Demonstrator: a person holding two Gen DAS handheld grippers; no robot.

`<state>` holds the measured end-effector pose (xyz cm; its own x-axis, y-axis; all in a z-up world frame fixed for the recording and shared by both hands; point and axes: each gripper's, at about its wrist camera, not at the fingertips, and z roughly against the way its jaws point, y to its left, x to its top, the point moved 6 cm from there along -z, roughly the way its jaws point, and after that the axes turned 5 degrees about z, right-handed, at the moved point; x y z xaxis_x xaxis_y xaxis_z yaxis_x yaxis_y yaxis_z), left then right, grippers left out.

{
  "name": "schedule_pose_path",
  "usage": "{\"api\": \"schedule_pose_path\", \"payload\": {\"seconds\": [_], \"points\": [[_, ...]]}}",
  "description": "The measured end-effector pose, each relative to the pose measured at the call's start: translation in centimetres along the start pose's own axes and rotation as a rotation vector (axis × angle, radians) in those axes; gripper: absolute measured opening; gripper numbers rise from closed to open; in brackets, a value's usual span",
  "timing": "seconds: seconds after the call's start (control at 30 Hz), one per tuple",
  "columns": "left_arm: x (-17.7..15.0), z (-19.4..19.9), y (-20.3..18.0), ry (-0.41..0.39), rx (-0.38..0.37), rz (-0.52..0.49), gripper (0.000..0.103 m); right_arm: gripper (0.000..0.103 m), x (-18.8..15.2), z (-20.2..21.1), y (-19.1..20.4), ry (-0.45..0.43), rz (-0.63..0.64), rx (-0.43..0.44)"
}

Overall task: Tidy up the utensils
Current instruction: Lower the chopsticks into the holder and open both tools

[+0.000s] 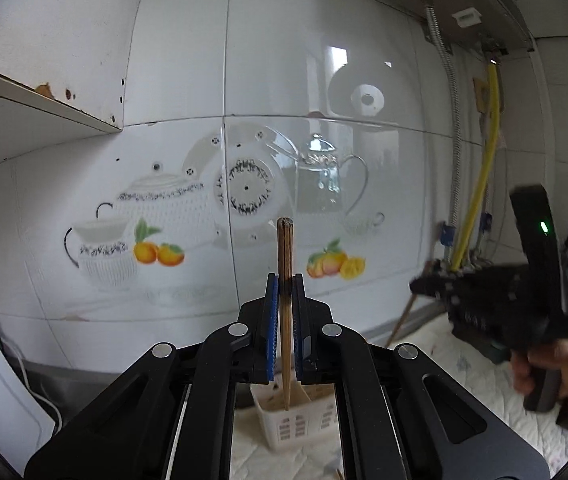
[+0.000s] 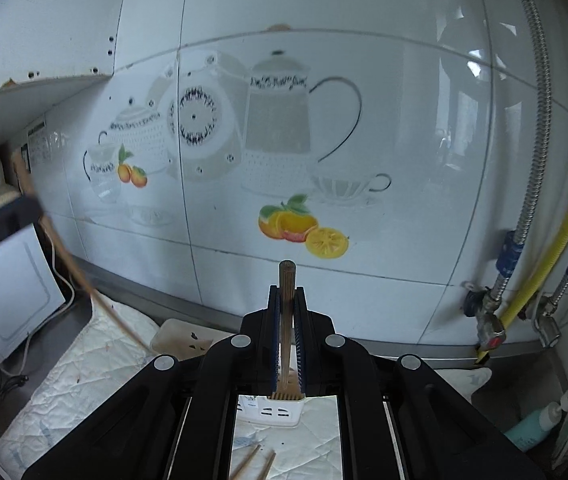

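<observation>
Left wrist view: left gripper (image 1: 285,280) clenched on a wooden chopstick (image 1: 285,264), blue pads pressed against its darkened middle, blunt end up against the tiled wall (image 1: 187,60), pointed tip hanging over the open top of a white slotted utensil basket (image 1: 296,420). Basket standing on a white quilted mat (image 1: 444,364), near the mat's back edge by the wall. At the right, blurred, right gripper (image 1: 424,280) gripped by a hand (image 1: 556,368), a second chopstick (image 1: 402,320) slanting down from it toward the mat.

Right wrist view: right gripper (image 2: 286,300) clenched on its chopstick (image 2: 286,292), upright between the pads, blunt end topmost, lower part above the utensil basket (image 2: 271,412), which already holds several sticks. Two loose chopsticks (image 2: 253,462) lying on the quilted mat (image 2: 83,380) toward its front edge. At the left edge, blurred, left gripper (image 2: 33,210) with its chopstick (image 2: 83,276) slanting down across the mat's left corner. Yellow hose (image 2: 556,248) and metal pipes along the wall at the right.
</observation>
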<state>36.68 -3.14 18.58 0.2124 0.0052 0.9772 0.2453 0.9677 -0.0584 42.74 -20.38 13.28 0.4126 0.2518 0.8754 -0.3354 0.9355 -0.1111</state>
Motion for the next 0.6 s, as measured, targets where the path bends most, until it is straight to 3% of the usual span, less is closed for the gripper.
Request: {"api": "schedule_pose_path", "payload": {"seconds": [0.3, 0.5, 0.53, 0.6], "points": [[-3.6, -5.7, 1.5, 0.108, -0.009, 0.073, 0.006, 0.008, -2.5, -2.1, 0.1, 0.045, 0.017, 0.001], [-5.4, -6.0, 1.6, 0.163, -0.029, 0.083, 0.008, 0.033, -2.9, -1.0, 0.0, 0.022, 0.015, -0.008], [-5.4, -5.7, 1.5, 0.163, -0.029, 0.081, 0.009, 0.034, -2.9, -0.5, 0.0, 0.015, 0.017, -0.012], [-5.5, -4.9, 1.4, 0.165, -0.030, 0.082, 0.019, 0.035, -3.0, 0.7, 0.1, 0.002, 0.021, -0.016]]}}
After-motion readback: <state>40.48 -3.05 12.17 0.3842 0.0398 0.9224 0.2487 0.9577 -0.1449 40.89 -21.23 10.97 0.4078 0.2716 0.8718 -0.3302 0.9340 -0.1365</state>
